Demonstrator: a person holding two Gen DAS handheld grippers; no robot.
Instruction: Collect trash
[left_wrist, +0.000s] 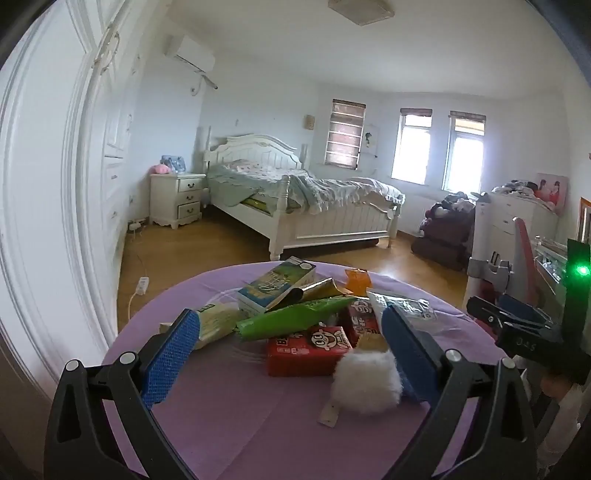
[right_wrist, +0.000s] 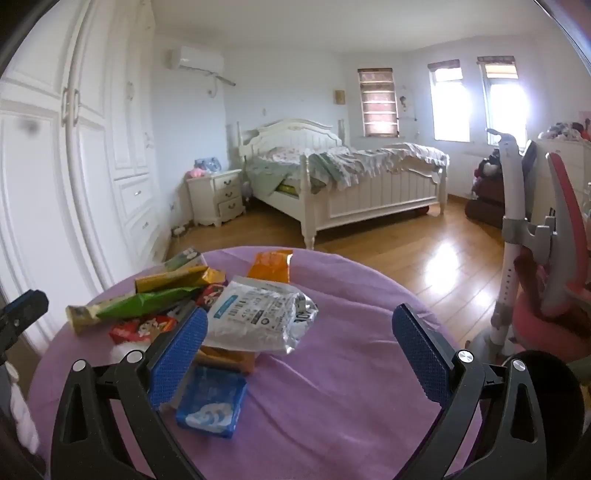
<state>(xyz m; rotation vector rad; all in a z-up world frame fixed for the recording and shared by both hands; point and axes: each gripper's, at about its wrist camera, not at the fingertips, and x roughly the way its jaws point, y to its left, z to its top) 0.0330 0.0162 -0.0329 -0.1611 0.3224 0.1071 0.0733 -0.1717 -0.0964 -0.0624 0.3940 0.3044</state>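
Note:
A pile of trash lies on a round table with a purple cloth (left_wrist: 229, 417). In the left wrist view I see a green wrapper (left_wrist: 291, 317), a red carton (left_wrist: 306, 350), a blue and white carton (left_wrist: 273, 286), an orange packet (left_wrist: 357, 280) and a white fluffy ball (left_wrist: 364, 380). My left gripper (left_wrist: 288, 350) is open above the near side of the pile, holding nothing. In the right wrist view a silver-white packet (right_wrist: 258, 314) and a blue packet (right_wrist: 212, 402) lie on the purple cloth (right_wrist: 332, 387). My right gripper (right_wrist: 299, 354) is open and empty over them.
A white bed (right_wrist: 369, 177) and nightstand (right_wrist: 218, 195) stand across the wooden floor (right_wrist: 424, 251). White wardrobes (right_wrist: 74, 166) line the left wall. A red and grey chair (right_wrist: 546, 258) stands right of the table. The right gripper also shows in the left wrist view (left_wrist: 517, 325).

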